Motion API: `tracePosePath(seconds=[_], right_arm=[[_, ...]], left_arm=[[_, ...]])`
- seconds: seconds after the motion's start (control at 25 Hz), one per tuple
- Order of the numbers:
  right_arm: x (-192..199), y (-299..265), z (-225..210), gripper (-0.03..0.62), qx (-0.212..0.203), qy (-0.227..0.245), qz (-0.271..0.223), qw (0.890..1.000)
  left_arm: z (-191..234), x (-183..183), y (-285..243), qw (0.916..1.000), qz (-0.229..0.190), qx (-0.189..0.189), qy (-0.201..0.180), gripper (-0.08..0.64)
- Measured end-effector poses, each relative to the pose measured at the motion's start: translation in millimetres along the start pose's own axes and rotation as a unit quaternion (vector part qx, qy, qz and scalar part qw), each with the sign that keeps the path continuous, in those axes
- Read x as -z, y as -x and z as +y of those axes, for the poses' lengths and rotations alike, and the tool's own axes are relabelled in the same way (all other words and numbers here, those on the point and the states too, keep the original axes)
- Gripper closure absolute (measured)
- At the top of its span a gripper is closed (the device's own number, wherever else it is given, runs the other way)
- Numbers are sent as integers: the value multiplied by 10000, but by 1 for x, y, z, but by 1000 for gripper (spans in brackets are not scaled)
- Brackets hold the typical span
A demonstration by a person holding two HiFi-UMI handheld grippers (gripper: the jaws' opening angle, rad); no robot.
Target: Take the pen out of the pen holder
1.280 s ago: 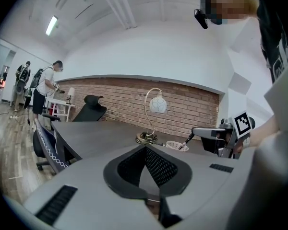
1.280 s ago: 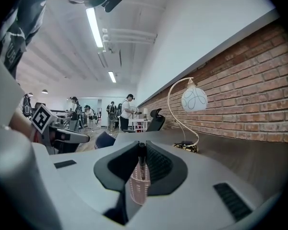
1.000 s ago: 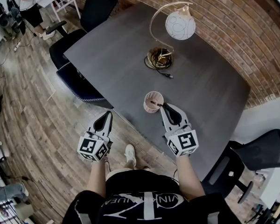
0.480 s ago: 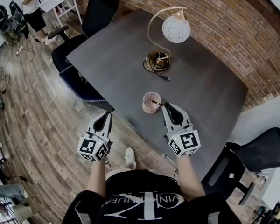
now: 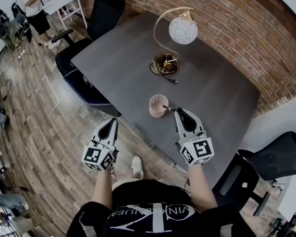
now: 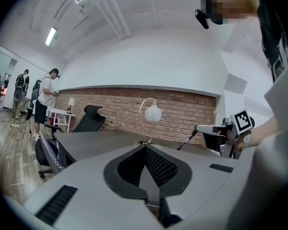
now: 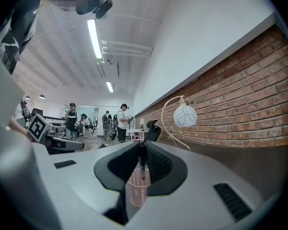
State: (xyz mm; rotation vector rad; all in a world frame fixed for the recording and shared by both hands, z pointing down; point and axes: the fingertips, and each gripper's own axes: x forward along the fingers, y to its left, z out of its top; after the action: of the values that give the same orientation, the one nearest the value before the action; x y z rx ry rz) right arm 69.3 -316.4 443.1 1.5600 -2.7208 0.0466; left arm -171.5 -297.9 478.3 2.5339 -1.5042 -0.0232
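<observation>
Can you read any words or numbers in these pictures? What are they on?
Black shirt, white print: letters upside down and partly hidden, too unclear to read.
Left cube, right cube: black-and-white square patterns, no words or numbers.
No other writing shows.

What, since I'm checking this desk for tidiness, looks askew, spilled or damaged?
Nothing spilled or damaged. The pink mesh pen holder stands upright on the table; the pen is clamped in the right gripper. Only untidiness: the lamp's cable lies loosely coiled round its base, one end trailing.
</observation>
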Motion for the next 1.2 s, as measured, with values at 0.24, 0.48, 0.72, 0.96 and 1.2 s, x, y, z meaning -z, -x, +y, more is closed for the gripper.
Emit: tracePosePath(seconds=[0.24,0.48,0.72,0.96,1.2], right_arm=[[-4,13,3,538,-9,-1,-74,10000],[-5,28,6,538,-5,13,-88,10000],[-1,44,7,538,-10,34,-4,10000],[3,61,8,538,-27,25,100,9999],[8,78,12,538,-78,24,156,9998]], left_arm=[[-8,0,11,10000,-6,-34,-33,545],[-16,-2,23,9999,-63,-85,-70,545],[-24,-2,33,9997,-135,-172,-119,545],[-31,-1,48,9994,-164,-287,-128,545],[-42,0,62,9991,-199,-349,-157,545]])
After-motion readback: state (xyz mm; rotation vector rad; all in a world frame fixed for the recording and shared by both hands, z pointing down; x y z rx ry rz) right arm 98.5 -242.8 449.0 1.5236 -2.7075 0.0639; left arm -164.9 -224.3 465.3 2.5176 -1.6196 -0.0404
